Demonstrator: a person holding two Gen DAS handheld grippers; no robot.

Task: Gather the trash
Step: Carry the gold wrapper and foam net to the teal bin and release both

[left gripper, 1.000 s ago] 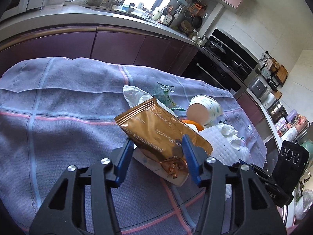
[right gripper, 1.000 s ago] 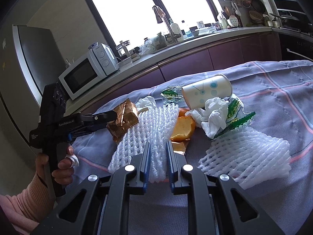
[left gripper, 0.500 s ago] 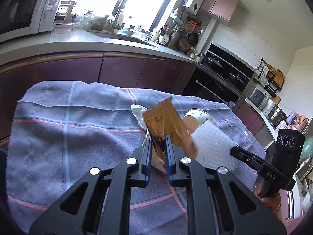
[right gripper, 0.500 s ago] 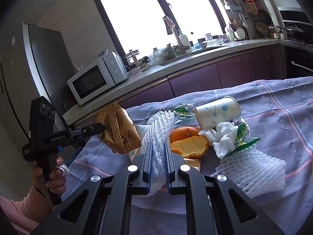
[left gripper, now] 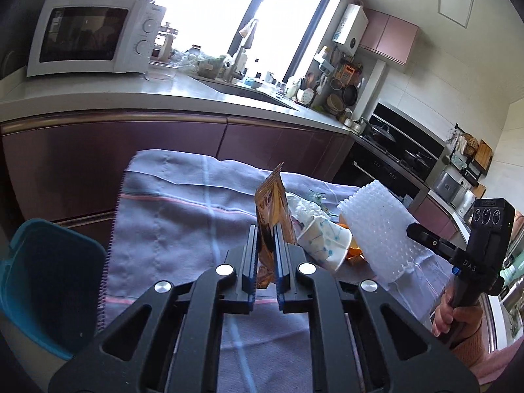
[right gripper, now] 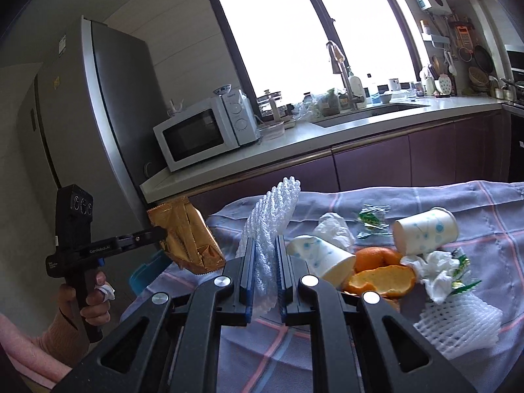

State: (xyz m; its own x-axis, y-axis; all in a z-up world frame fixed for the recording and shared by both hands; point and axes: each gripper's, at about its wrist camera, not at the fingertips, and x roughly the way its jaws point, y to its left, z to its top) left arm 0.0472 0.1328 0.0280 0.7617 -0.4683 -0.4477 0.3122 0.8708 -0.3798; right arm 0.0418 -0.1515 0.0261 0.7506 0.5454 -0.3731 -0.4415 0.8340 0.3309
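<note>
My left gripper [left gripper: 264, 234] is shut on a gold snack wrapper [left gripper: 271, 203] and holds it above the purple tablecloth [left gripper: 183, 216]. The wrapper also shows in the right wrist view [right gripper: 186, 235]. My right gripper [right gripper: 265, 245] is shut on a white foam fruit net [right gripper: 271, 209], also lifted; the net shows in the left wrist view [left gripper: 380, 229]. On the cloth lie two paper cups [right gripper: 425, 231] [right gripper: 319, 257], orange peel [right gripper: 380, 275], crumpled tissue [right gripper: 435, 267], a second foam net [right gripper: 458, 321] and green wrappers [right gripper: 371, 217].
A teal bin [left gripper: 42, 281] stands on the floor at the table's left end. Purple cabinets [left gripper: 131, 144] and a counter with a microwave [left gripper: 88, 39] run behind. A grey fridge [right gripper: 91, 124] stands at the left.
Both grippers rose and swung left with their loads. The left gripper closed on the gold wrapper and lifted it. The teal bin came into the left wrist view.
</note>
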